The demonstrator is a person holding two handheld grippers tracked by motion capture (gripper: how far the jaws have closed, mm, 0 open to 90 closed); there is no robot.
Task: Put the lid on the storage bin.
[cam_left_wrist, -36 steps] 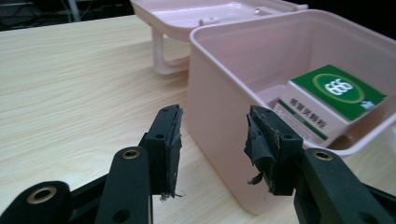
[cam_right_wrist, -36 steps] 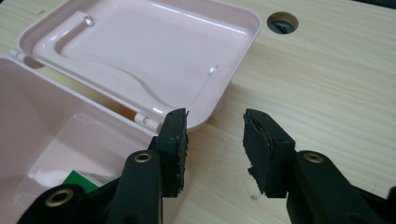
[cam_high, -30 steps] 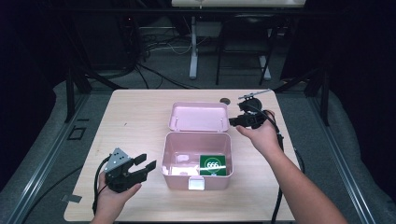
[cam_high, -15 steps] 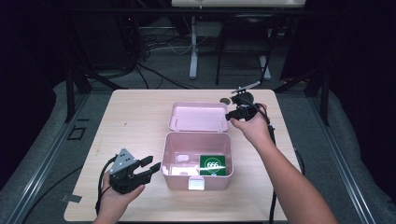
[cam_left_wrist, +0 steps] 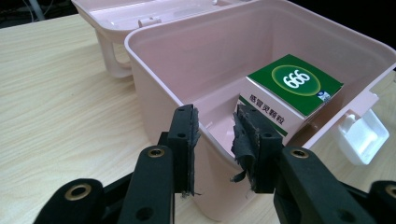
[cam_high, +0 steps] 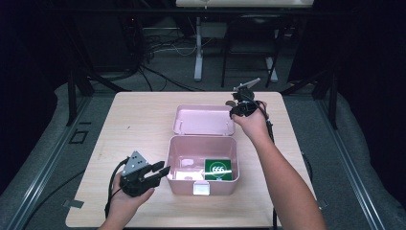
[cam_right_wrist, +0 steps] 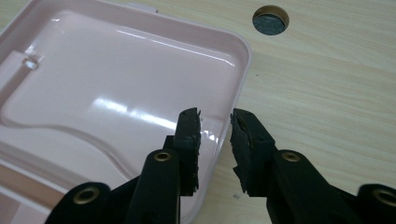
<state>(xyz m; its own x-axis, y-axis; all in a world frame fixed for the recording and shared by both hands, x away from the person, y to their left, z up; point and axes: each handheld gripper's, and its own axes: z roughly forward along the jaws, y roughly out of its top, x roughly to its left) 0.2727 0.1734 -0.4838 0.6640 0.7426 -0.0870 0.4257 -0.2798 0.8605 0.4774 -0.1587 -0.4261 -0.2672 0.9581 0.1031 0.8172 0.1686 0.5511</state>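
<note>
Right now I'm looking over the table (cam_high: pixel 134 124), which is filling the middle of the high view, with the open pink box (cam_high: pixel 203 165) sitting lower centre and its lid (cam_high: pixel 203 120) lying flat just above it, inside facing up. Down in the box's right half a green carton (cam_high: pixel 218 169) is resting, printed face up.

I'm holding the right gripper (cam_high: pixel 238 109) at the lid's upper-right corner; in the right gripper view its jaws are standing apart and straddling the lid's rim, the left one over the lid, the right one over bare wood. That hand is the nearer one to the lid, whose long axis is running left to right across the frame. I'm judging the lid to be what comes next.

I'm keeping the left gripper (cam_high: pixel 158 171) just beside the box's left wall, jaws apart and holding nothing.

Whether the right pads are touching the rim I cannot tell, and the hinge is hard to make out.
</note>
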